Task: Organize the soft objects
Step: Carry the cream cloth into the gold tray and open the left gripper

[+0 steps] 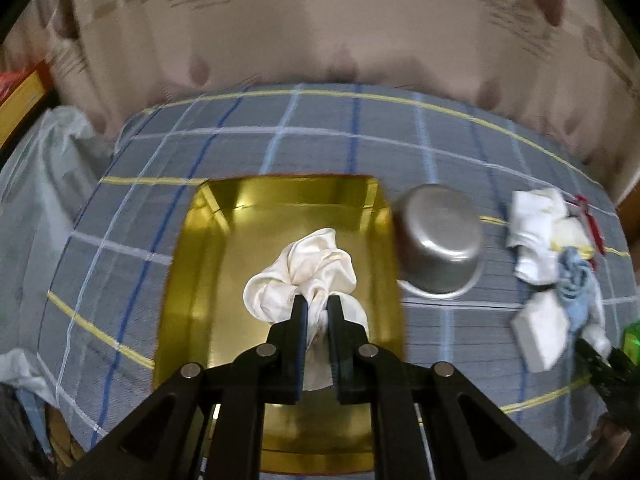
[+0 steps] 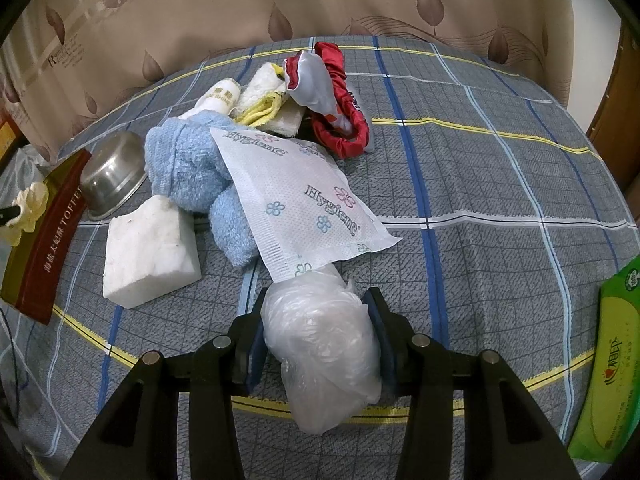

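Left wrist view. Left gripper (image 1: 317,306) is pinched narrow on a cream satin scrunchie (image 1: 304,276), the fabric bunched between the two black fingers. The scrunchie hangs low over the middle of the gold tray (image 1: 188,264), possibly touching its floor; cannot tell for certain. My reading: the tray is the collecting spot for soft items, and the grip is kept until the piece sits inside. The tray holds nothing else that shows. Scrunchie looks glossy, gathered in loose folds, off-white. Just right of the tray, an upturned steel bowl (image 1: 440,240). Further right of the tray, the pile of soft items (image 1: 552,256), blurred here. All of it on a grey checked bedsheet (image 1: 280,140).

Right wrist view. Right gripper (image 2: 318,340) stands fairly wide with a crumpled clear plastic bag (image 2: 320,356) clamped between the blue pads. The bag is thin, cloudy, wadded into a lump that bulges past the fingers. It is just near of the pile, probably being picked out for sorting. In the pile: a white "Hygiene" sachet (image 2: 304,204) leaning across a light blue towel (image 2: 188,168); a white foam block (image 2: 150,256) left of the towel; beyond the towel a small white tube (image 2: 220,98), a white-and-yellow cloth (image 2: 264,92) and a red satin scrunchie (image 2: 344,120). A green tissue pack (image 2: 608,364) lies well right of the pile.
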Motion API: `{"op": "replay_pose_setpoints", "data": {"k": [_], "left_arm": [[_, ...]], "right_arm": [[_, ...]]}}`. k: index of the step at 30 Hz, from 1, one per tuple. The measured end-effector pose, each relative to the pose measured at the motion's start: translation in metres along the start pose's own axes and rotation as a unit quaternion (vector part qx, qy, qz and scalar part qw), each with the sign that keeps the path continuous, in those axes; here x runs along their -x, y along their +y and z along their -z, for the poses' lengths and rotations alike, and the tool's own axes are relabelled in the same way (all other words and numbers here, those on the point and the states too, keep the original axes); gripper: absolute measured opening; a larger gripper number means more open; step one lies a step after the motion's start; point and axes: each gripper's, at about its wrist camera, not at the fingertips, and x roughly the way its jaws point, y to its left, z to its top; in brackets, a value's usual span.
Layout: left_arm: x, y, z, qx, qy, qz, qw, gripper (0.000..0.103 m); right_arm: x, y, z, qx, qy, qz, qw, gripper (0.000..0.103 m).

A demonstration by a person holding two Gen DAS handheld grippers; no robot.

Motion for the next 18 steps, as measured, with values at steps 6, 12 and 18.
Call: {"op": "replay_pose_setpoints", "data": {"k": [6, 12, 18], "left_arm": [[-0.015, 0.024, 0.005, 0.009, 0.016, -0.022, 0.9996, 0.010], [-0.026, 0.028, 0.009, 0.013, 0.027, -0.025, 0.9993, 0.012], [-0.029, 0.031, 0.010, 0.013, 0.031, -0.035, 0.9988, 0.018]], "right_arm": [[0.000, 0.000, 0.001, 0.002, -0.001, 0.002, 1.000, 0.044], [0.000, 0.000, 0.002, 0.003, -0.002, 0.003, 1.000, 0.044], [0.000, 0.000, 0.002, 0.005, -0.002, 0.005, 1.000, 0.044]]}}
